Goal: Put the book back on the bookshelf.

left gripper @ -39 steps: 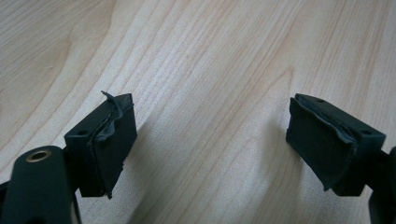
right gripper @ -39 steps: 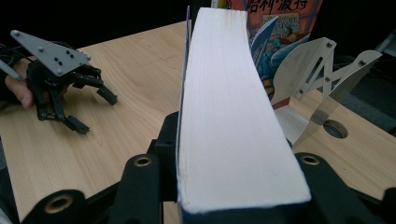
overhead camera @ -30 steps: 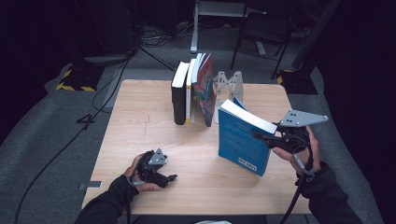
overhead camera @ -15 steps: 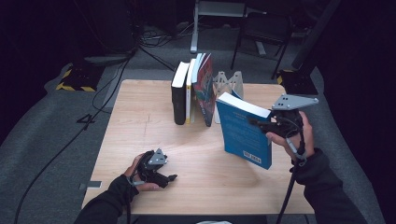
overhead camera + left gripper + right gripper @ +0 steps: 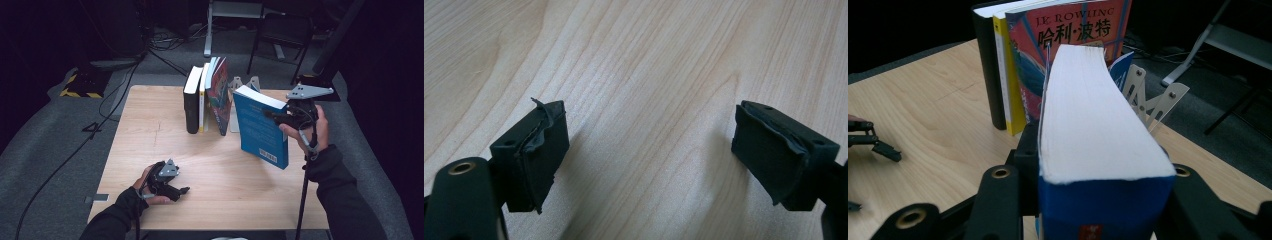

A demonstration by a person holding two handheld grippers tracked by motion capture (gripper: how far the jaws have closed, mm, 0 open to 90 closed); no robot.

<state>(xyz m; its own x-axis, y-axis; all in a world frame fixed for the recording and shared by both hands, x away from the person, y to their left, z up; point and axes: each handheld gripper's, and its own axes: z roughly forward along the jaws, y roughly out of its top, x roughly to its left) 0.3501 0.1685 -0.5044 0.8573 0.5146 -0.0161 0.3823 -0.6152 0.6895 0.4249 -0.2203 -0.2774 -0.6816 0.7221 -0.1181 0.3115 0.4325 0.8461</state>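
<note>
The blue book (image 5: pixel 261 126) was held clear of the table (image 5: pixel 150 130), tilted, just to the right of the row of standing books (image 5: pixel 206 97) and in front of the metal bookend (image 5: pixel 243 84). The right gripper (image 5: pixel 272 115) was clamped across its thickness near the top edge; in the right gripper view the white page block (image 5: pixel 1088 120) sat between the two jaws. To place the book well, it should be turned upright first, with its cover parallel to the red and blue book (image 5: pixel 1070 35) at the end of the row, then lowered until its bottom edge met the table in the gap before the bookend. The grip should be released only once the book leaned on its neighbour. The right hand (image 5: pixel 310 131) was raised above the table's right side, with the forearm coming up from below. The left gripper (image 5: pixel 177 189) lay low on the near left of the table, jaws wide apart and holding nothing, over bare wood (image 5: pixel 649 100).
</note>
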